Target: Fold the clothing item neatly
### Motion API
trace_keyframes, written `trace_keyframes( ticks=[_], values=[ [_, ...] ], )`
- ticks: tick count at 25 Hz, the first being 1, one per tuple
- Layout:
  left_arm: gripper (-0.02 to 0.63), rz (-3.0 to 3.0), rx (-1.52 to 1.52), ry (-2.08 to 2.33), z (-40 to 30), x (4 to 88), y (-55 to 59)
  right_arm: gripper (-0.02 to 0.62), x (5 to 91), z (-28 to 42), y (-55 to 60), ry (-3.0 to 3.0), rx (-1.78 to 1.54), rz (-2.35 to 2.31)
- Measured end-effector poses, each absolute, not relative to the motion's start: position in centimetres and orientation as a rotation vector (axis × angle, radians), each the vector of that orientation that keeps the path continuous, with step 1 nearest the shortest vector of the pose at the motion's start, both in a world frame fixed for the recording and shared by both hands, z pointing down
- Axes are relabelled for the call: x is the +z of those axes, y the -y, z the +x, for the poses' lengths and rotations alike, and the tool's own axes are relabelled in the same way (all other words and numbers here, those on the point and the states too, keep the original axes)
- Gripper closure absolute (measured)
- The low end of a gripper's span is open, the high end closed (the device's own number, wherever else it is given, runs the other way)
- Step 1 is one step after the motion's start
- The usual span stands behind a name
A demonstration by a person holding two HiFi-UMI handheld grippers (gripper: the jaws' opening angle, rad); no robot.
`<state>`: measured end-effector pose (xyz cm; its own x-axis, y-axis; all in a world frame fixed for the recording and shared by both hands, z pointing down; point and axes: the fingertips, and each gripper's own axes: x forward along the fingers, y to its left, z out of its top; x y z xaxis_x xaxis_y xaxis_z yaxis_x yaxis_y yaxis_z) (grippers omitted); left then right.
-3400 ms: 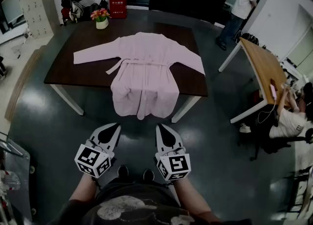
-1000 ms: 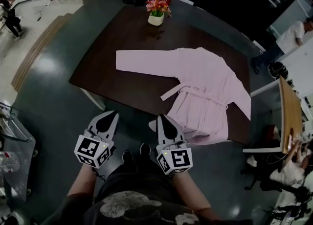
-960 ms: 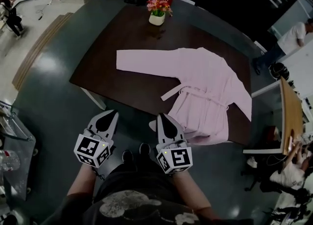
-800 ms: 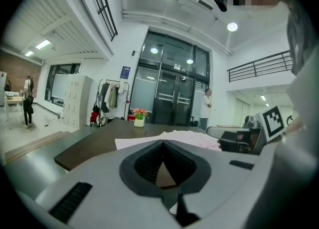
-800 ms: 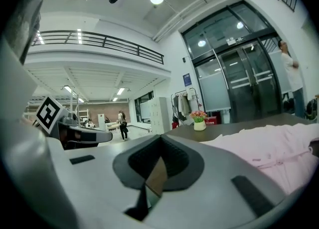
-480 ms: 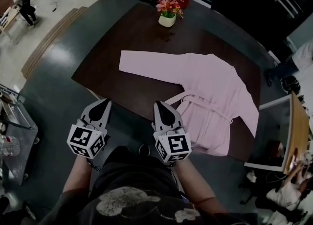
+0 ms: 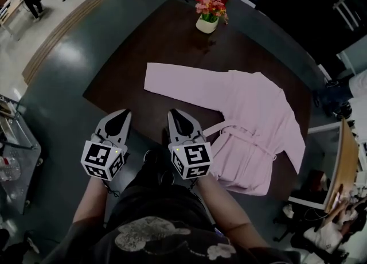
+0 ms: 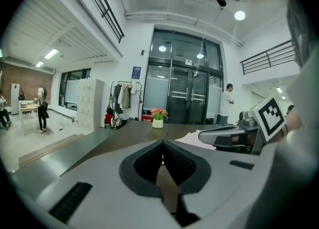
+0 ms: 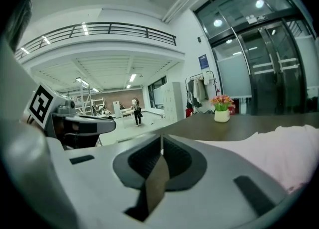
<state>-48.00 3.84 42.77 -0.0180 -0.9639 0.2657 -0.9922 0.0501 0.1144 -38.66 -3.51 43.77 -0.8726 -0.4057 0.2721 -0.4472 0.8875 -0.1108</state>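
Zero folds so far: the pink robe (image 7: pixel 252 122) lies spread flat on the dark table (image 7: pixel 166 45). One sleeve stretches out ahead of the jaws, the belt is tied across the waist, and the other sleeve and hem lie away to their right. By how it lies, the whole fold looks left to do. The left gripper (image 7: pixel 121 113) hovers by the table's near edge with its jaws closed on nothing. Bare tabletop lies ahead of its tips and the garment is off to their right. The right gripper (image 7: pixel 174 113), just beside it and parallel, is likewise closed and empty, with the robe's belt and skirt near its tips on the right, untouched. Both are held out from the person's waist, pointing roughly level and tipped slightly down. A flower pot (image 7: pixel 207 20) stands well beyond the jaws.
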Motion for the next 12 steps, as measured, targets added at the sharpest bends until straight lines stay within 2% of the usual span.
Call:
trace_keyframes(
  ticks=[5, 9, 12],
  values=[
    [0.595, 1.965, 0.122, 2.004, -52.1, 45.0, -0.3, 0.600, 47.5, -44.4, 6.4, 2.700, 0.293, 0.611],
    [0.595, 1.954, 0.116, 1.955, -55.0, 46.6, 1.7, 0.530, 51.2, -48.9, 7.4, 2.589, 0.324, 0.532],
    [0.595, 1.944, 0.128, 1.922, -56.5, 48.0, 2.9, 0.518, 53.9, -51.5, 7.8, 2.510, 0.288, 0.470]
  ],
)
